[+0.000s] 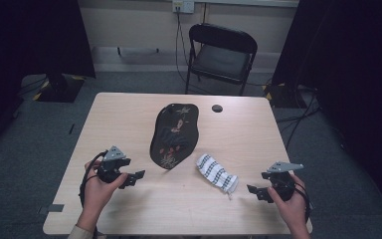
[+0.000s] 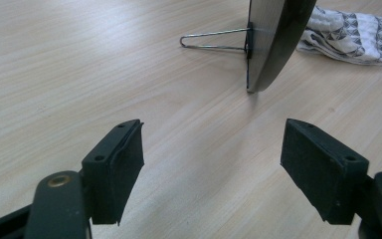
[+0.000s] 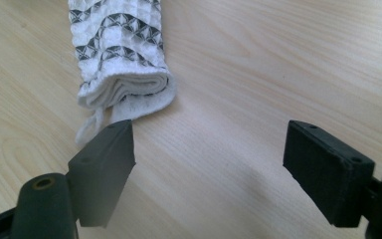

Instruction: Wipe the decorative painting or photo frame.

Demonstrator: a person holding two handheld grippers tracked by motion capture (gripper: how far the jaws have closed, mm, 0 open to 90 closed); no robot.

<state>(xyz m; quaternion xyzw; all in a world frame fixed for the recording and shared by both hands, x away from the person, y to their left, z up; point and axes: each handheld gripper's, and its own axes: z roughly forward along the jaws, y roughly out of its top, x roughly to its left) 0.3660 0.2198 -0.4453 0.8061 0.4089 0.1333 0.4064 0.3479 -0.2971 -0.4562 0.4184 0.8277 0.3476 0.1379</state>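
A person sits at a pale wooden table (image 1: 129, 119) holding a black two-jaw gripper in each hand; the left gripper (image 1: 135, 178) rests near the table's left front with its jaws spread wide and nothing between them; the right gripper (image 1: 252, 190) sits near the right front, jaws likewise apart and empty. Between them, closer to the right gripper, lies a folded white cloth with a dark geometric pattern (image 3: 122, 55); in the right gripper view its rolled end lies just beyond the left jaw tip, apart from it. Just left of the cloth stands a dark oval decorated plaque (image 1: 175, 134), propped upright on a thin wire stand (image 2: 214, 41); the cloth's far end lies near its lower edge.

The likely risk: pulling or lifting the cloth carelessly could brush the plaque and tip it off its light stand; a shallow pinch might also catch one layer and let the fold fall open. A small dark round hole (image 1: 217, 108) marks the far tabletop; a black folding chair (image 1: 222, 55) stands beyond, out of the way.
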